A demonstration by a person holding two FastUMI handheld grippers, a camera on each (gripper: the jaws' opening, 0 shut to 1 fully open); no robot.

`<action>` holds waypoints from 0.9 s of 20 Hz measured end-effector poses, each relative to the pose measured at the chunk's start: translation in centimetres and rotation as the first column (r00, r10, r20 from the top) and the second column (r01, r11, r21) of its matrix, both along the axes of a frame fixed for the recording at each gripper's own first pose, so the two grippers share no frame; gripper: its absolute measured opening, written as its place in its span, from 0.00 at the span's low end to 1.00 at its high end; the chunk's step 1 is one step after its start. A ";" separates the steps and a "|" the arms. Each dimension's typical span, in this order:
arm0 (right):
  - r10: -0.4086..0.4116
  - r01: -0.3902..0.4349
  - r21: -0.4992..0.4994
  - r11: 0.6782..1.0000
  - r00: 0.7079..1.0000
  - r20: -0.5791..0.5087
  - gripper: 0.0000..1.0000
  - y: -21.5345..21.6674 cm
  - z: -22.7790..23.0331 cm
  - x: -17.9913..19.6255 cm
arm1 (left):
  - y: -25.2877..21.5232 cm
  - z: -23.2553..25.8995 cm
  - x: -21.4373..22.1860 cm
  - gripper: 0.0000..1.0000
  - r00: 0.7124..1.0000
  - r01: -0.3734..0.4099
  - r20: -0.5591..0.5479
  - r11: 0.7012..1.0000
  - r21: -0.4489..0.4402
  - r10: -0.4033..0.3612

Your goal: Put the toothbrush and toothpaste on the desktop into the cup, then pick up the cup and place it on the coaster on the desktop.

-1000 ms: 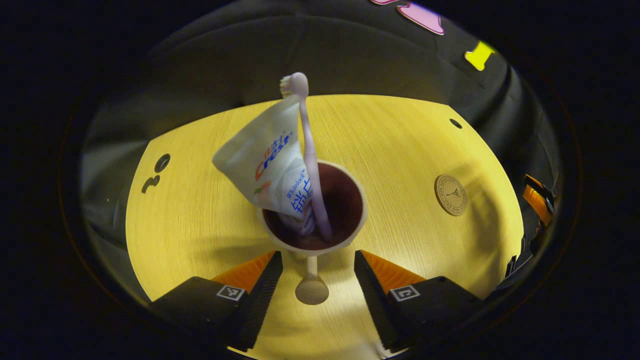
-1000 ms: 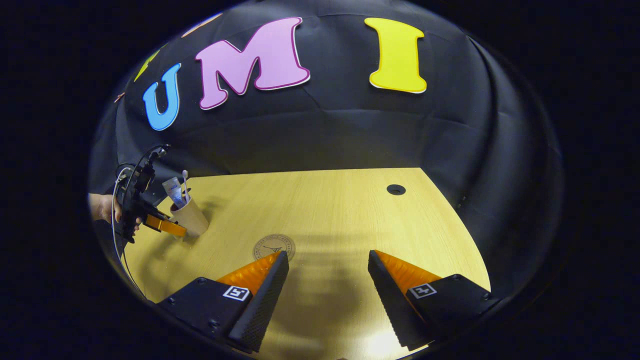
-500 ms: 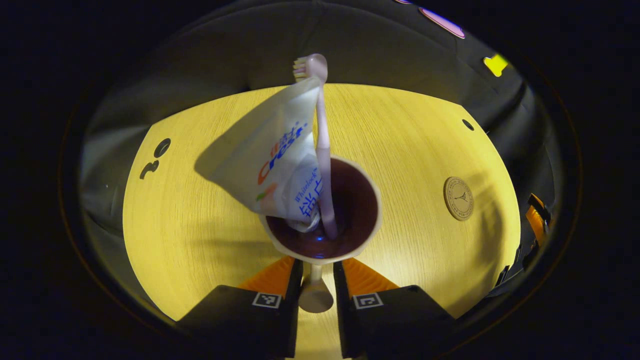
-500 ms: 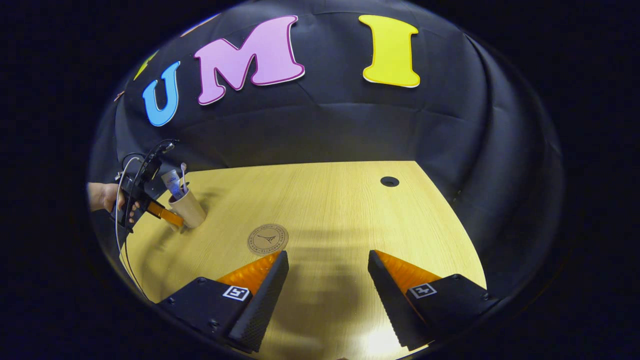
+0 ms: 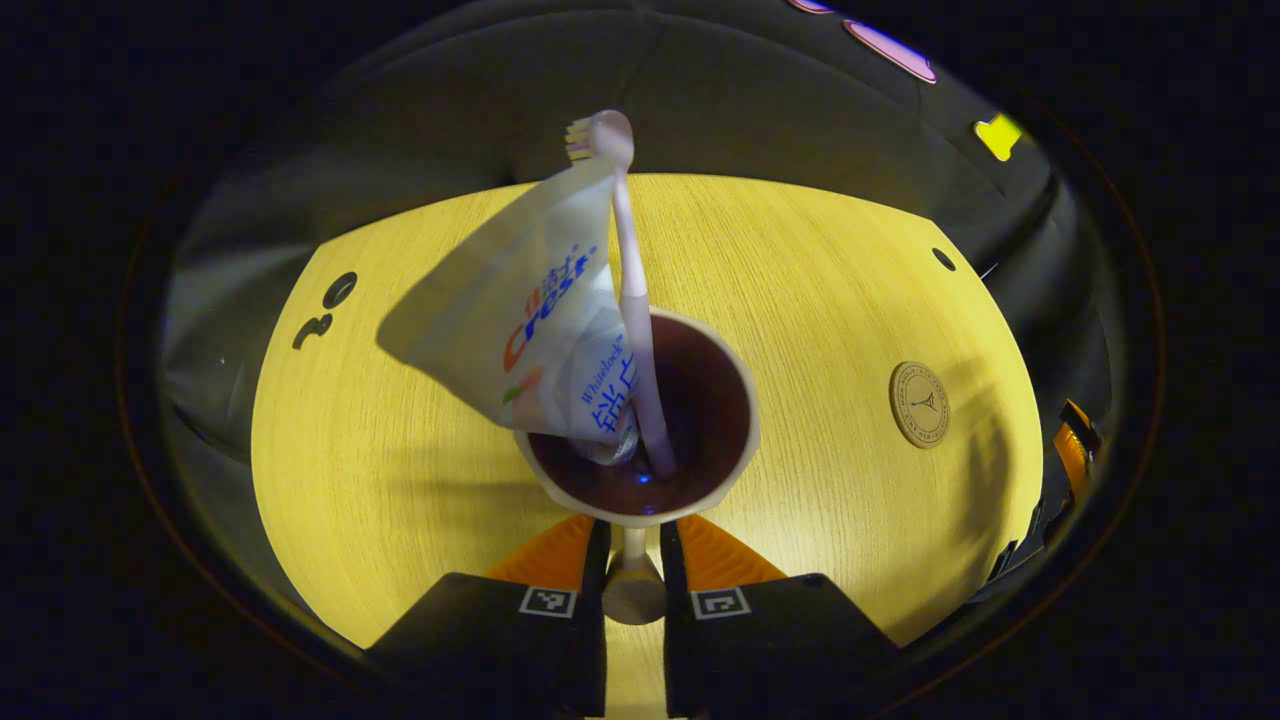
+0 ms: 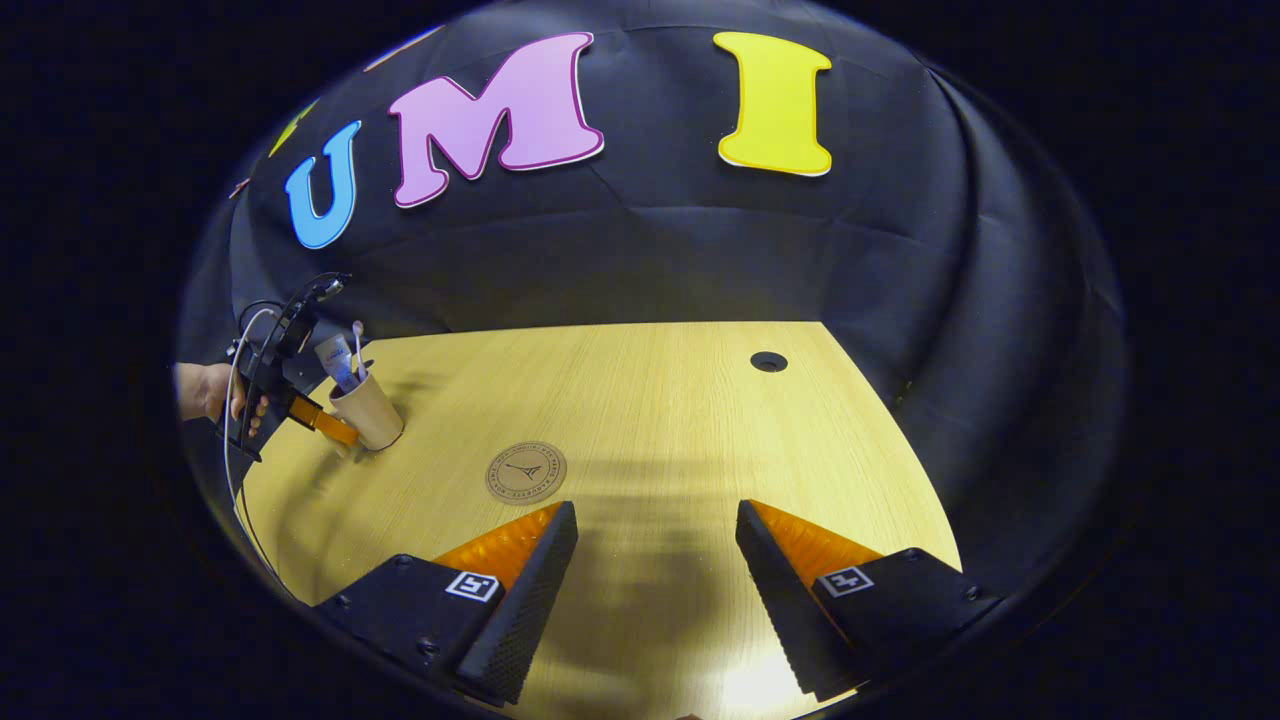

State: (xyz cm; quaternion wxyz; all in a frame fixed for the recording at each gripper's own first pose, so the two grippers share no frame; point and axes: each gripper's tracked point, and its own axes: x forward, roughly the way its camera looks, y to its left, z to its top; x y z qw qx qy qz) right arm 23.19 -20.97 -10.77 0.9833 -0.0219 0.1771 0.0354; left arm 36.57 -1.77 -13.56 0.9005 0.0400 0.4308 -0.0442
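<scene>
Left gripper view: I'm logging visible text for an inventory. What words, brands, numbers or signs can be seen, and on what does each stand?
Toothpaste tube: brand wording in red and blue, its lower part hidden inside the cup; it is a product label, so not quoted.
Coaster: a ring of lettering round a small emblem, too small to read.
Left tool: a square coded marker on each finger, no words.

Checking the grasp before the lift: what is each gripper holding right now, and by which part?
The left gripper is shut on the cup, pinching its handle below the rim. The right gripper is open, holding nothing.
</scene>
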 end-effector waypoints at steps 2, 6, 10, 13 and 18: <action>-0.005 0.005 0.001 1.000 1.000 0.001 0.98 -0.3 0.0 -0.1 | 0.1 1.0 -0.6 0.27 1.000 0.012 0.012 1.000 0.019 -0.012; -0.007 0.007 0.012 1.000 1.000 -0.004 0.98 -0.1 -0.1 -0.7 | -3.2 3.8 -1.3 0.31 0.995 0.087 0.048 0.996 0.021 -0.088; -0.004 0.005 0.025 1.000 1.000 -0.015 0.98 0.1 -0.5 -1.6 | -9.2 5.3 -1.4 0.27 0.971 0.225 0.066 0.973 0.047 -0.228; -0.012 0.012 0.018 1.000 1.000 -0.015 0.98 -0.6 -0.5 -2.1 | -13.1 5.4 -1.2 0.27 0.950 0.304 0.063 0.952 0.046 -0.307; -0.054 0.054 0.040 0.998 0.999 0.001 0.98 -2.3 -0.2 -3.2 | -18.3 4.3 -1.0 0.27 0.905 0.424 0.005 0.901 0.094 -0.426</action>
